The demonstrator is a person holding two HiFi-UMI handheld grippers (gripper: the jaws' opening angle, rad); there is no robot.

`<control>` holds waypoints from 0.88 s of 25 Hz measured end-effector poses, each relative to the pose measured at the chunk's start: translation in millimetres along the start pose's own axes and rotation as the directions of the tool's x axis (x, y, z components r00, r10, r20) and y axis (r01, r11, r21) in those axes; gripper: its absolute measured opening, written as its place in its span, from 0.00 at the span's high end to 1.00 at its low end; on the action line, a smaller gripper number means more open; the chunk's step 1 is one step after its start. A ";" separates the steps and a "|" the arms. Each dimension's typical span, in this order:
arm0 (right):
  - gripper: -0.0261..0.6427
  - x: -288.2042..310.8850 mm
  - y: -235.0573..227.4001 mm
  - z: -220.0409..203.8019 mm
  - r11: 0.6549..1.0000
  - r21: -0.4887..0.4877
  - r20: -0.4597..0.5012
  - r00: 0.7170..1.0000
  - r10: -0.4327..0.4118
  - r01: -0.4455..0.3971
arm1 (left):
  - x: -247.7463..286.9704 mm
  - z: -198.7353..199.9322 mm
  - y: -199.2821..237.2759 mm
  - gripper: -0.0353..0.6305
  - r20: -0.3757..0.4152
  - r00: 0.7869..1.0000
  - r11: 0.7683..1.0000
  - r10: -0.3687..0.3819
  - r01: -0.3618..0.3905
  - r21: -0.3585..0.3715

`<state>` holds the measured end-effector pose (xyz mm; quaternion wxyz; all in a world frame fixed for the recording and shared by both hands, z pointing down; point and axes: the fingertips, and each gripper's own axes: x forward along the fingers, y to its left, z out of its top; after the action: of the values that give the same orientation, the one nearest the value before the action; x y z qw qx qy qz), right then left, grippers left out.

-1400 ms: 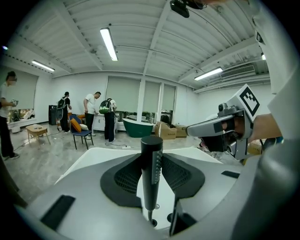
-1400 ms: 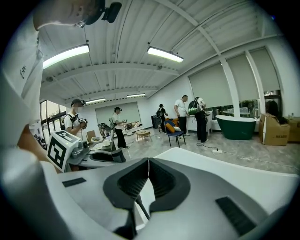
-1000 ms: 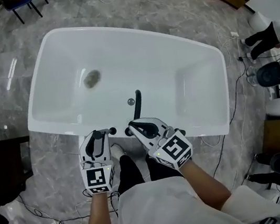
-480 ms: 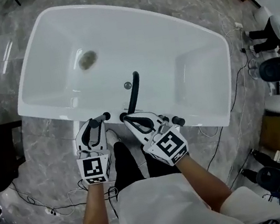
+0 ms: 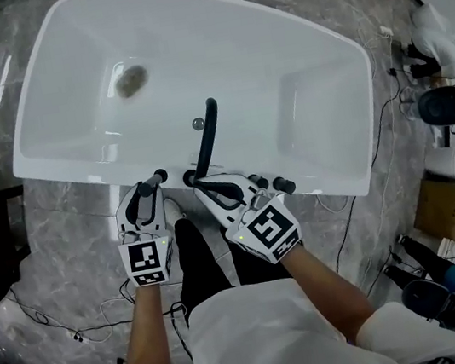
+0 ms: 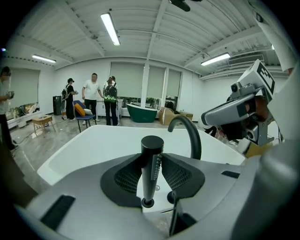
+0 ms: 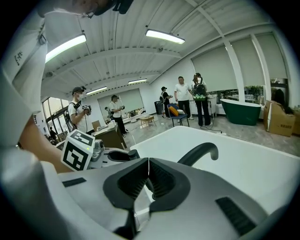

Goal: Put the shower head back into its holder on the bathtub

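A slim black shower head [image 6: 151, 171] stands upright between the pads of my left gripper [image 5: 153, 189], which is shut on it. Its lower end is down near the near rim of the white bathtub [image 5: 321, 171]; whether it touches a holder there I cannot tell. Its black top [image 5: 158, 177] shows at that rim in the head view. My right gripper [image 5: 197, 184] is shut and empty just right of it, beside the base of the curved black spout [image 5: 208, 132]. That spout [image 7: 200, 152] arches over the tub ahead of the right gripper's closed pads [image 7: 148, 162].
A black tap knob [image 5: 284, 184] sits on the rim right of my right gripper. The tub's drain [image 5: 132, 79] lies far left. Cables [image 5: 80, 331] trail on the marble floor, with cardboard boxes [image 5: 450, 209] at right. Several people [image 6: 93, 98] and a green tub [image 6: 142, 113] stand far off.
Both grippers have sunk toward the tub's near rim, the left one carrying the shower head. The right gripper's tip now lies beside the spout base.
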<state>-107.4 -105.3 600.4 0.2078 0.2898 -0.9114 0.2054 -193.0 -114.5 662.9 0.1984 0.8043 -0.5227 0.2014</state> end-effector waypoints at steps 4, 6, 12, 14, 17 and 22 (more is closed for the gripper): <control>0.93 2.6 -1.2 -9.2 1.000 0.006 -0.015 1.000 0.008 -0.008 | 10.2 -12.0 -0.1 0.74 -0.014 1.000 1.000 0.006 -0.006 0.009; 0.93 4.6 0.9 -12.1 1.000 0.007 -0.022 1.000 0.015 -0.015 | 13.4 -17.7 -1.1 0.74 -0.023 1.000 1.000 0.006 -0.005 0.007; 0.93 7.1 2.3 -19.5 0.999 0.017 -0.028 0.999 0.029 -0.029 | 23.4 -39.1 0.5 0.74 -0.054 0.998 0.999 0.027 -0.028 -0.020; 0.93 7.0 0.2 -23.2 0.999 0.018 -0.033 0.999 0.029 -0.028 | 26.2 -46.0 2.0 0.74 -0.061 0.998 0.999 0.034 -0.036 -0.029; 0.93 6.2 -2.5 -29.2 0.999 0.027 -0.043 0.999 0.024 -0.022 | 27.5 -53.2 0.8 0.74 -0.073 0.997 0.999 0.035 -0.037 -0.035; 0.93 7.0 -6.9 -28.9 0.999 0.031 -0.044 0.999 0.016 -0.015 | 29.7 -62.6 0.4 0.74 -0.093 0.995 0.999 0.036 -0.039 -0.032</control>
<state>-100.9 -99.3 629.6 0.2220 0.2812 -0.9055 0.2272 -189.5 -104.0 731.3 0.2319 0.7807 -0.5313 0.2333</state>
